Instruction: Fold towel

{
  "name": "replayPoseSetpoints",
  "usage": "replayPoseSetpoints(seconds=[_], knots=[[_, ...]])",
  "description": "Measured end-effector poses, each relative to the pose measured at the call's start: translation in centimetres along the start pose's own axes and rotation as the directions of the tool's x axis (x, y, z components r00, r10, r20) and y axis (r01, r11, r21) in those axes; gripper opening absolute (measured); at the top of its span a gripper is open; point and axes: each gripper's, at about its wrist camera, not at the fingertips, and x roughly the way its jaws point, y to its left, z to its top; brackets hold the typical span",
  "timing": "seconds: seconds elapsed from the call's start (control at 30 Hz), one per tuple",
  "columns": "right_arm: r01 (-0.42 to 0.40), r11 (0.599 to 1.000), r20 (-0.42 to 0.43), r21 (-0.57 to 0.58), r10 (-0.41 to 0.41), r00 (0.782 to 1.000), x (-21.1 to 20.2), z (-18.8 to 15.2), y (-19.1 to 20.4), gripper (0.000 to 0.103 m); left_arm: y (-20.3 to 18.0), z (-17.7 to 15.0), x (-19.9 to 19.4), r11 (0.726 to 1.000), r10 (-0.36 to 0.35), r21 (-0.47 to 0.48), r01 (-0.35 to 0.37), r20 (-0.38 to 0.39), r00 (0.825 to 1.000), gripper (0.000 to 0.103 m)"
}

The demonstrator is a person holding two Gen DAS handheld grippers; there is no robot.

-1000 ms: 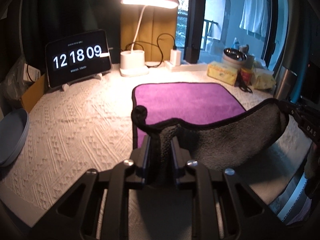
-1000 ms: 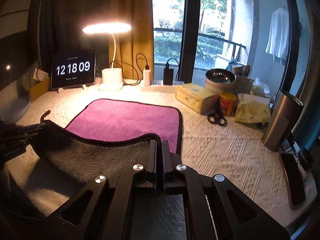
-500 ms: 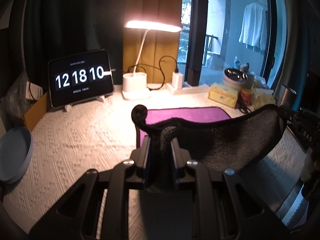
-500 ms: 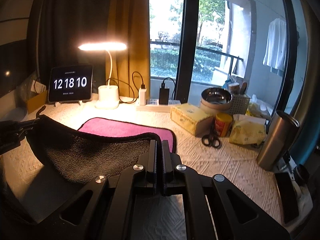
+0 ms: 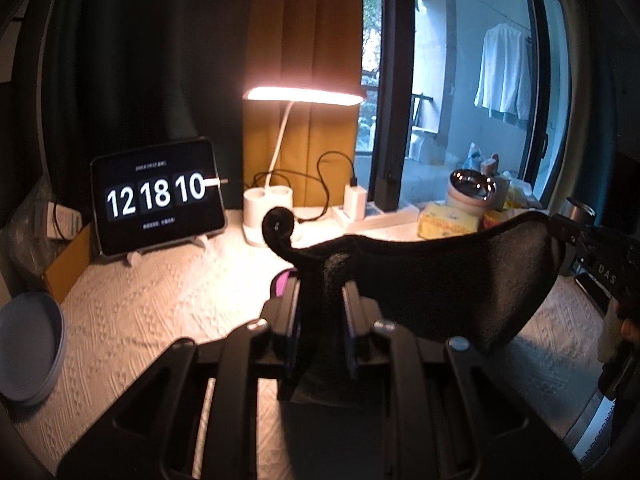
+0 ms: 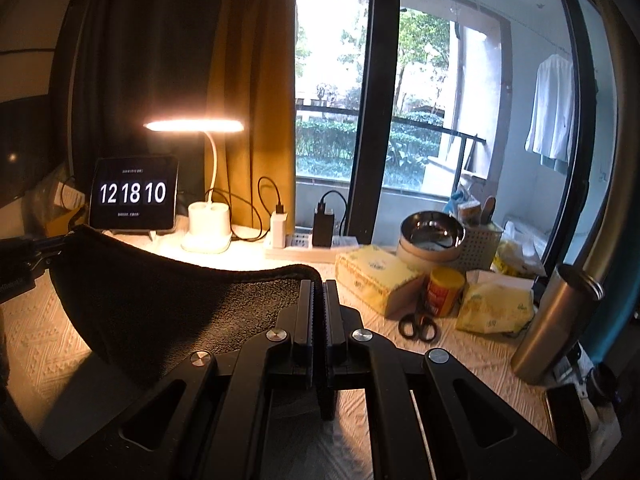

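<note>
Towel (image 5: 440,280): we see it lifted off the tabletop (image 5: 160,300), slung as a sagging dark sheet between the two tongs, its upper hem running from one to the other.
Left tongs (image 5: 320,304): we find the fingers closed on a bunched near-left corner of the towel; a curled tip of the hem stands up above them.
Right tongs (image 6: 318,312): we find the fingers pressed almost together, clamping the towel's near-right corner; the cloth spreads away to the left of them.
Other views of the tongs: in the left wrist view the right tongs (image 5: 592,252) enter at the far right edge, at the towel's far corner; in the right wrist view the left tongs (image 6: 28,252) show at the left edge, at the towel's other end.
Towel colour: we read the raised side as dark grey to black, backlit; a small sliver of magenta (image 5: 281,282) shows just left of the left fingers.
Hidden: the lifted sheet covers the tabletop behind it, so we cannot tell how much of the towel lies flat there.
Hard to make out: the towel's lower edge melts into shadow near both tongs.
Far side: clock tablet (image 5: 158,196) reading 12 18 10, with a lit desk lamp (image 5: 272,216) to its right.
Right side: tissue box (image 6: 372,280), scissors (image 6: 418,326), steel tumbler (image 6: 556,324).
Cut off: grey plates (image 5: 28,352) at the left edge.
</note>
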Motion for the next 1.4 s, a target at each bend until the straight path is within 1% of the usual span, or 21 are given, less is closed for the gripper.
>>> replayPoseSetpoints(seconds=[0.13,0.37,0.67,0.97,1.1,1.23,1.4], knots=[[0.002,1.000,0.019,-0.004,-0.002,1.000,0.3,0.7,-0.2,0.005,0.0,1.0,0.3,1.000,0.003,0.019,-0.004,0.024,1.000,0.019],[0.005,1.000,0.041,-0.005,-0.004,0.999,1.5,1.7,-0.5,0.005,0.4,2.9,1.5,1.000,0.004,0.007,-0.004,0.060,0.998,0.019],[0.004,1.000,0.054,-0.016,-0.003,0.999,3.7,2.8,-0.9,0.005,0.8,3.9,3.6,1.000,0.007,-0.015,-0.006,0.067,0.998,0.020],[0.004,1.000,0.039,-0.007,-0.004,0.999,7.0,3.1,-1.2,0.005,0.9,4.0,7.0,1.000,0.012,-0.020,-0.011,0.052,0.999,0.019],[0.013,1.000,0.024,-0.009,-0.013,1.000,8.7,2.8,-1.1,0.005,1.1,3.8,8.6,0.999,0.015,-0.029,-0.014,0.038,0.999,0.019],[0.008,1.000,0.005,-0.001,-0.008,1.000,10.6,2.2,-1.3,0.005,1.3,3.6,10.1,1.000,0.025,-0.015,-0.025,0.029,0.999,0.019],[0.009,1.000,-0.033,-0.001,-0.009,0.999,12.8,1.2,-1.2,0.005,1.9,2.8,12.7,1.000,0.028,-0.006,-0.028,-0.017,0.999,0.020]])
